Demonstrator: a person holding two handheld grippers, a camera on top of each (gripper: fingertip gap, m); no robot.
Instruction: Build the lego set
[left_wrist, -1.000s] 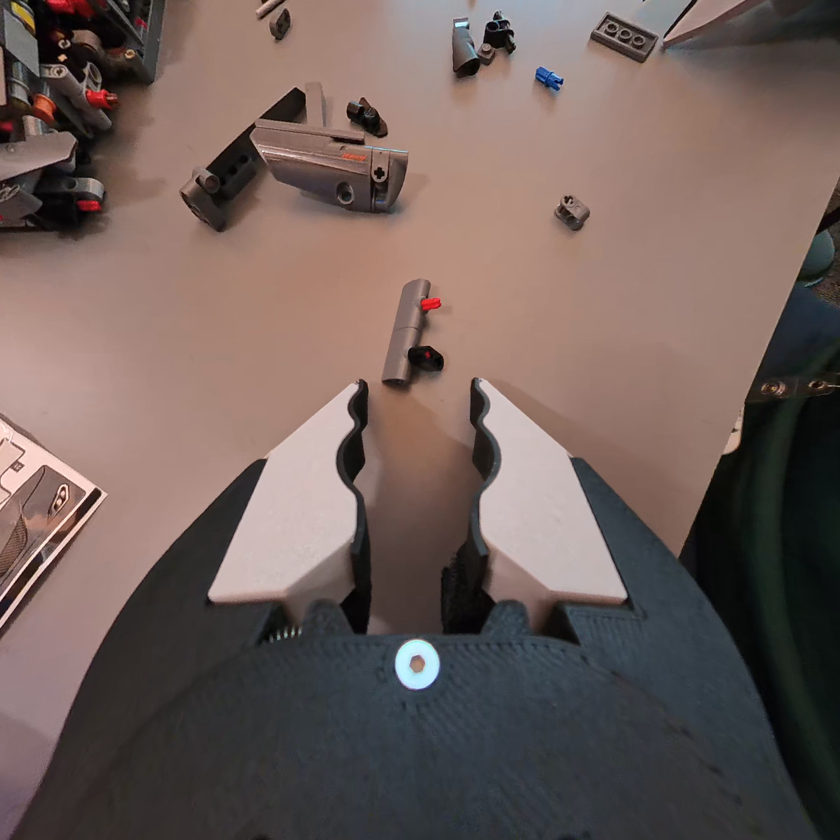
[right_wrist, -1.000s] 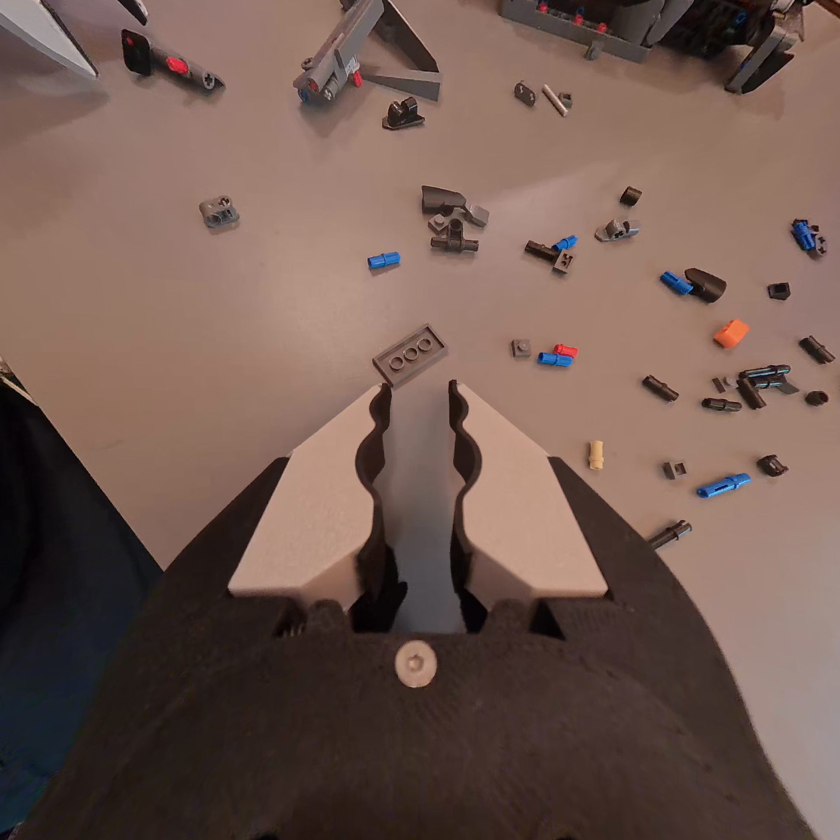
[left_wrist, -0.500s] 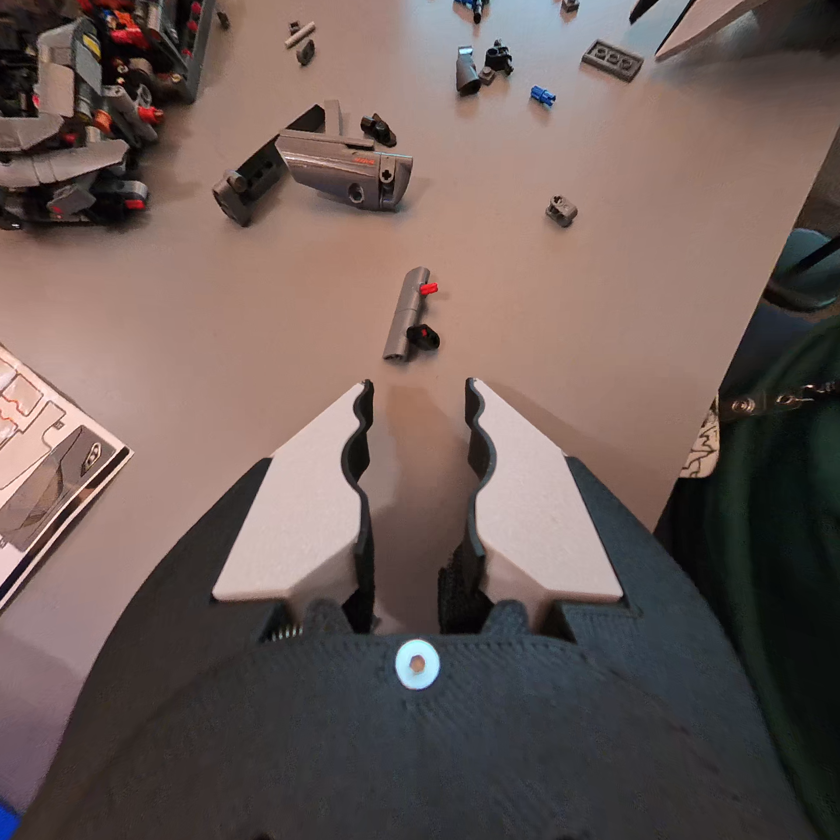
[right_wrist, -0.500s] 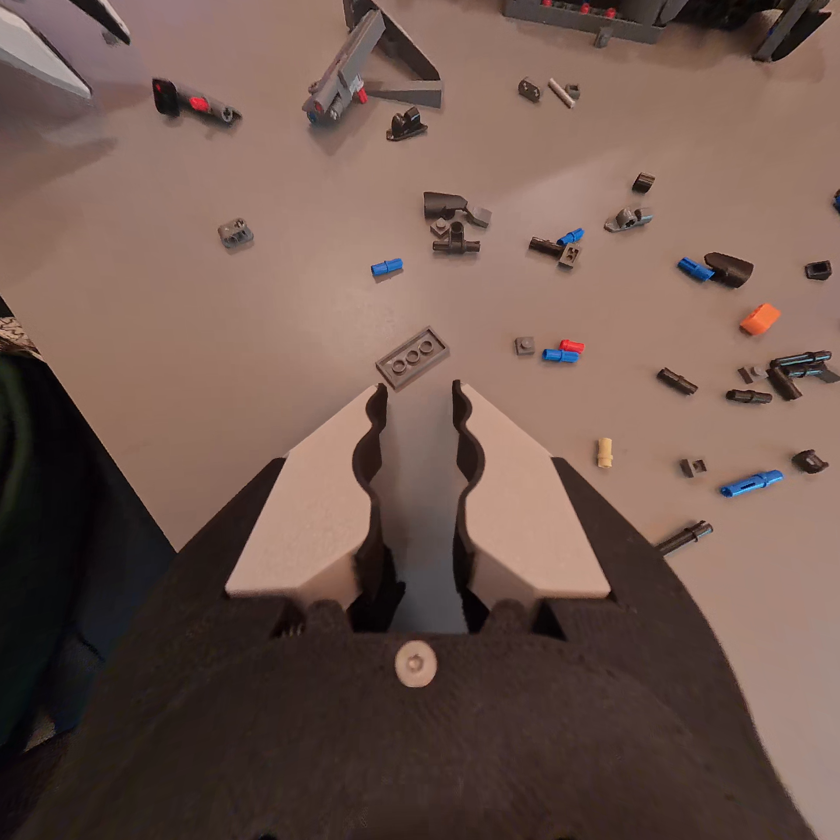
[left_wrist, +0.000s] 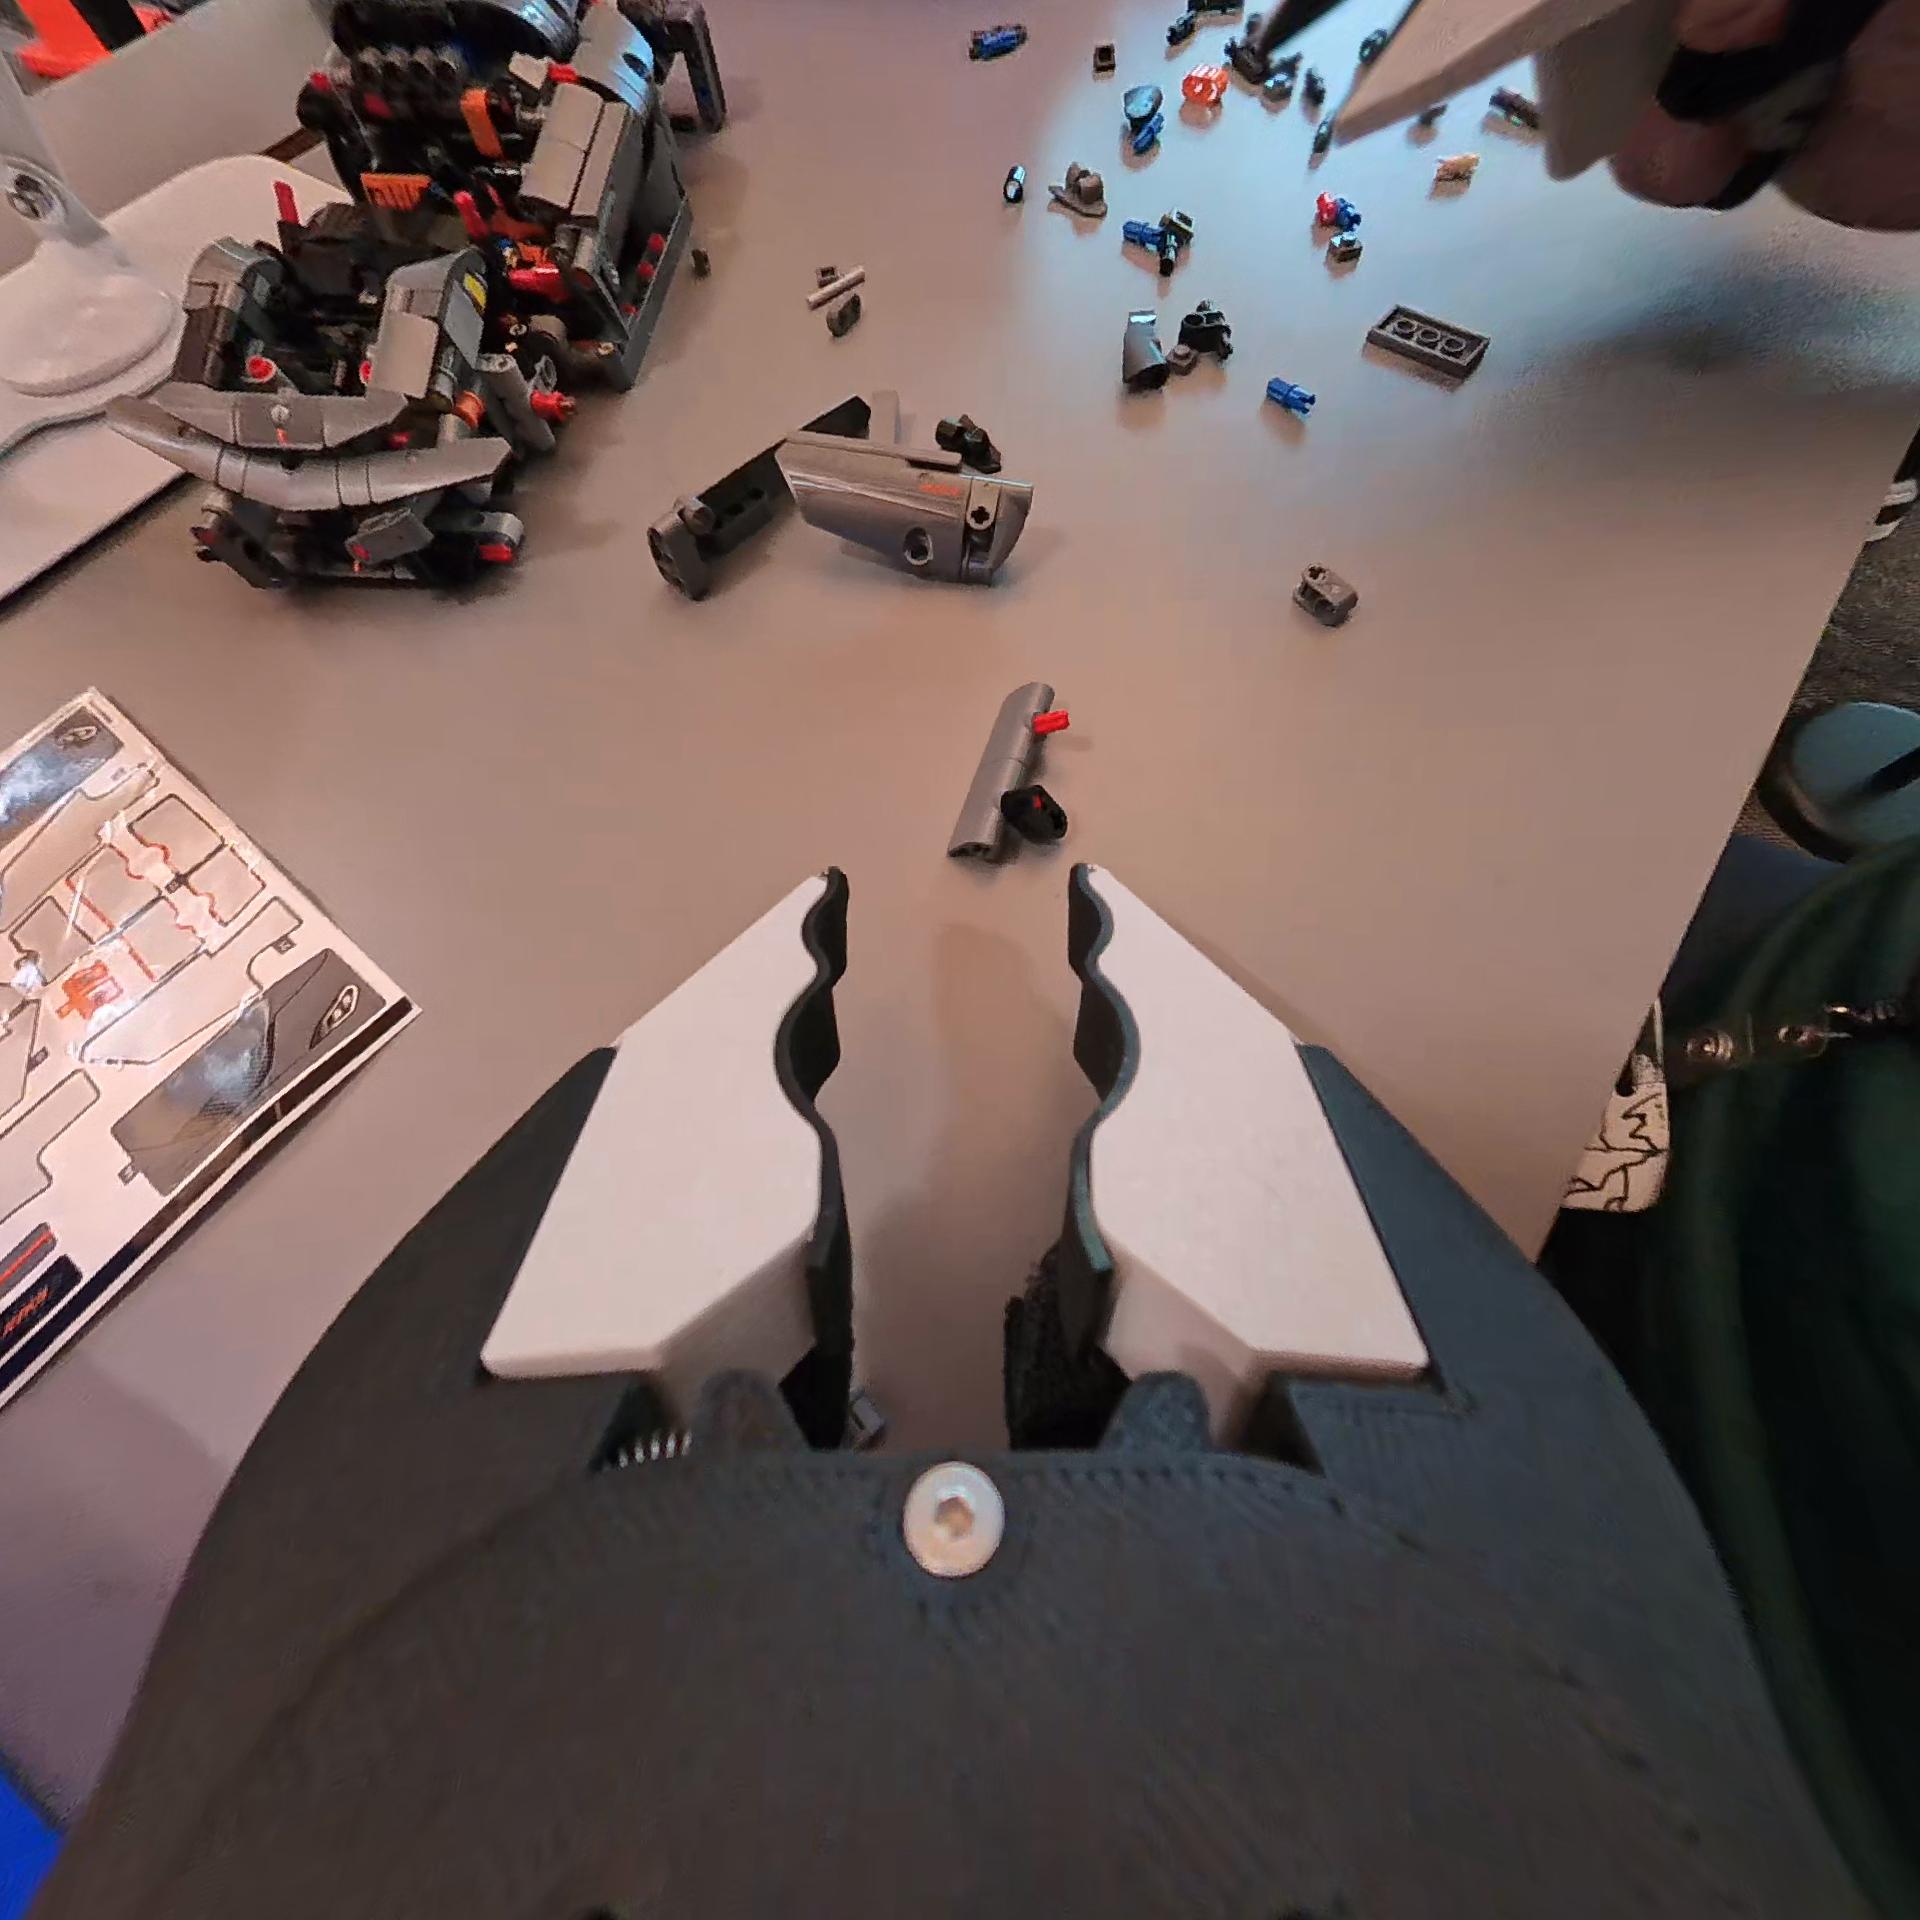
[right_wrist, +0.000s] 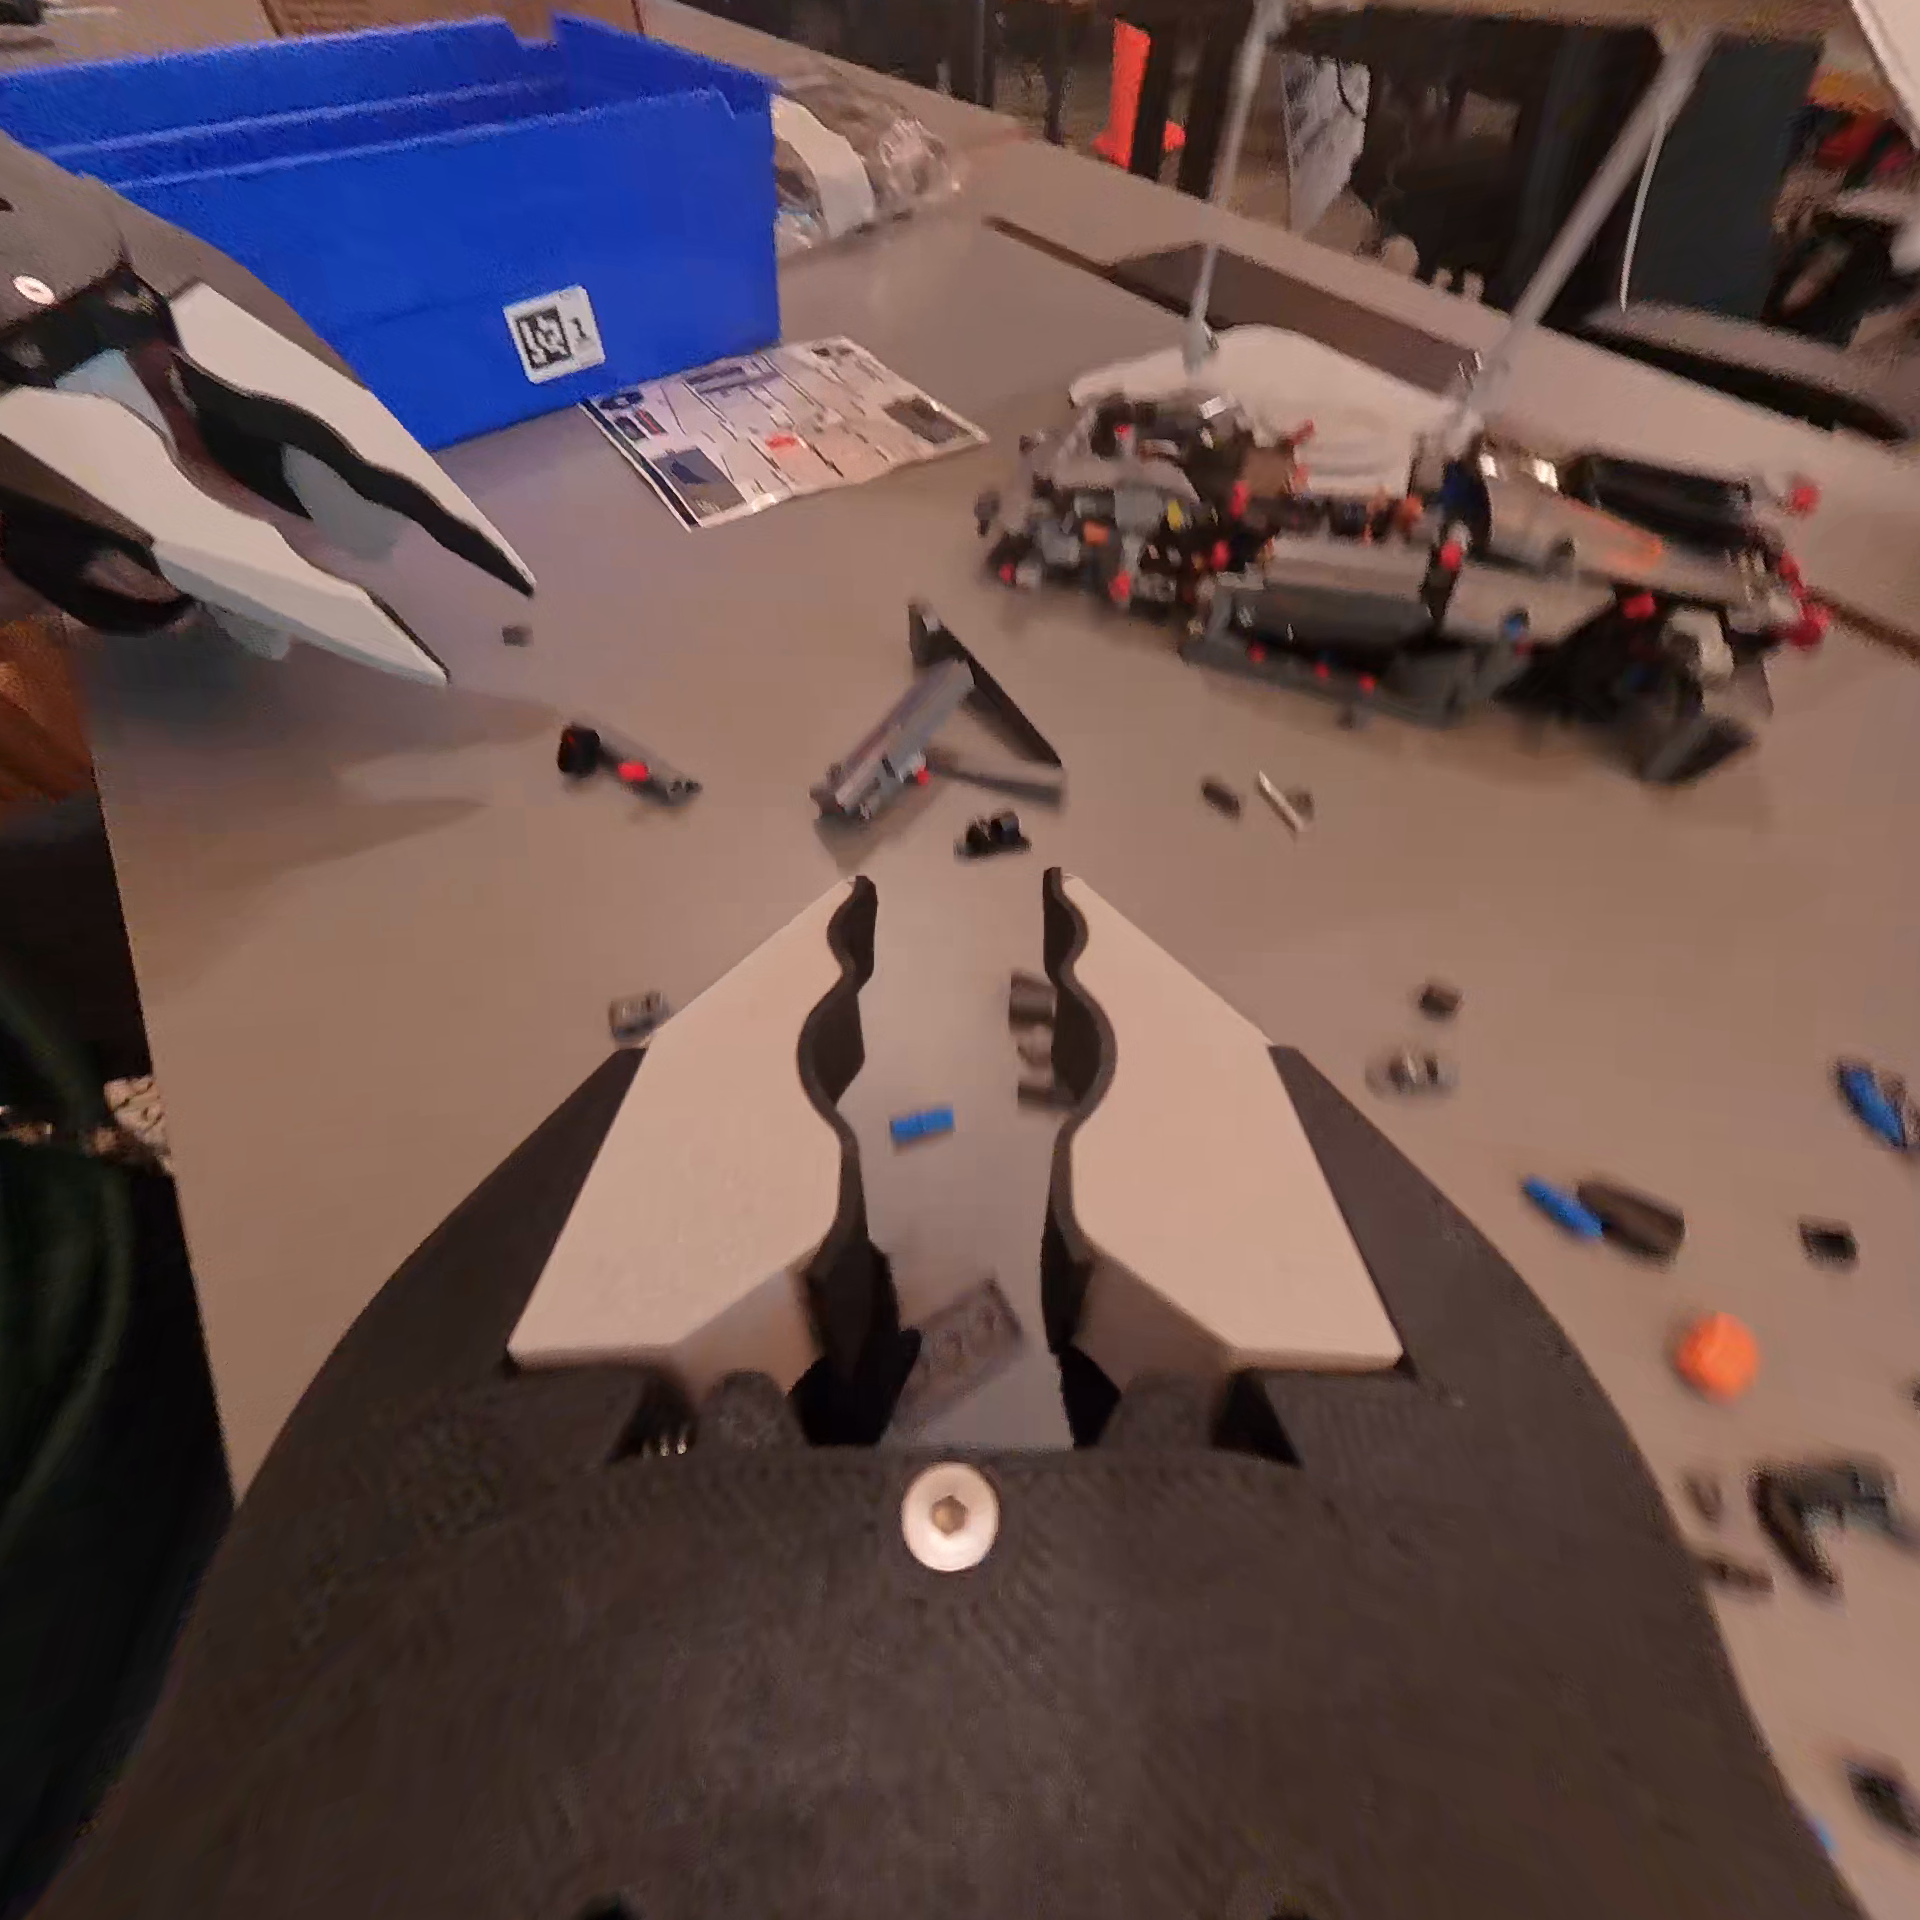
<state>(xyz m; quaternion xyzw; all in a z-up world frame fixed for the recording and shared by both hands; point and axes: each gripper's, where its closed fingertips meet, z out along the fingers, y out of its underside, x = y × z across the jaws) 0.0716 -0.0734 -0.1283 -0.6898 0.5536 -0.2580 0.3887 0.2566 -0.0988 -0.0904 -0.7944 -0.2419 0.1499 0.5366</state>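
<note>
Left tongs (left_wrist: 956, 883) apart, empty, hovering over the tabletop (left_wrist: 1351, 883). Just past the tips lies a small grey cylinder sub-assembly (left_wrist: 1003, 774) with a red pin and a black connector on its right side, lined up a bit right of the gap. Right tongs (right_wrist: 951, 894) also apart and empty; a blue pin (right_wrist: 922, 1125) and a dark grey studded plate (right_wrist: 961, 1340) lie on the tabletop below them, not gripped; that view is motion-blurred. Farther out: grey curved panel sub-assembly (left_wrist: 883, 499) on a black beam, then the part-built car model (left_wrist: 416, 343) at far left, sticker sheet (left_wrist: 156, 987) at near left, and loose pins scattered at far right. Looks like the pick is not yet committed. If the cylinder piece is next, I'd shift the left tongs slightly right, come down across its short axis clear of the red pin, and close gently so it doesn't roll. Blue bin (right_wrist: 416, 208) and instruction sheet (right_wrist: 779, 426) sit beyond.
</note>
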